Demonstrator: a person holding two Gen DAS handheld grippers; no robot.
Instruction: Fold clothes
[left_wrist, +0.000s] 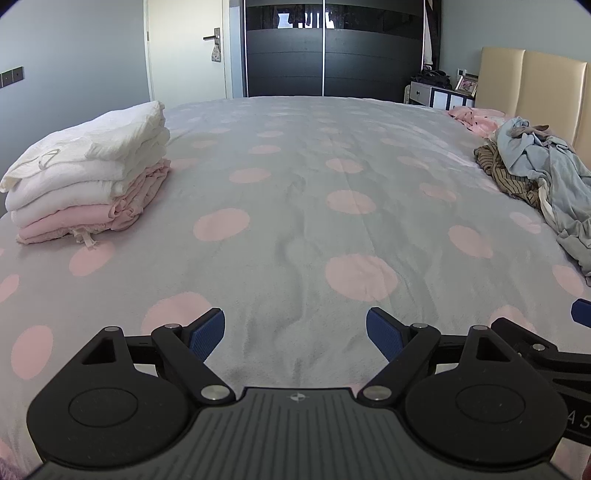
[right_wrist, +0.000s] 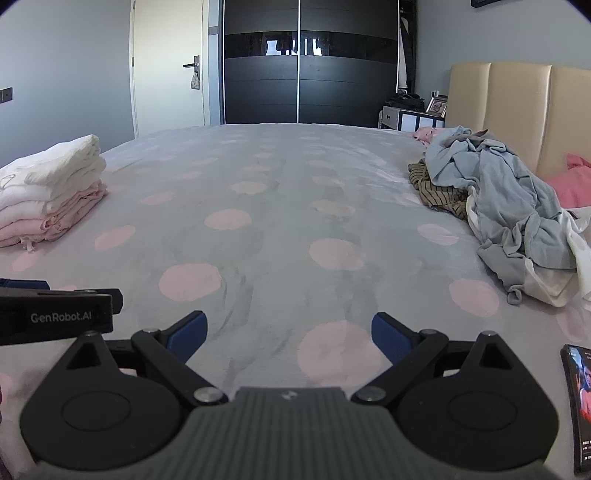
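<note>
My left gripper hangs low over the grey bedspread with pale pink dots, its blue-padded fingers spread wide with nothing between them. My right gripper sits just beside it, equally spread and holding nothing. On the left side of the bed rests a neat stack of folded white and pink garments, white ones above, pink ones below. Well apart, on the right near the beige padded headboard, lies a rumpled heap of light blue, striped brown and white clothes. A black smartphone with a lit screen lies at my right.
</note>
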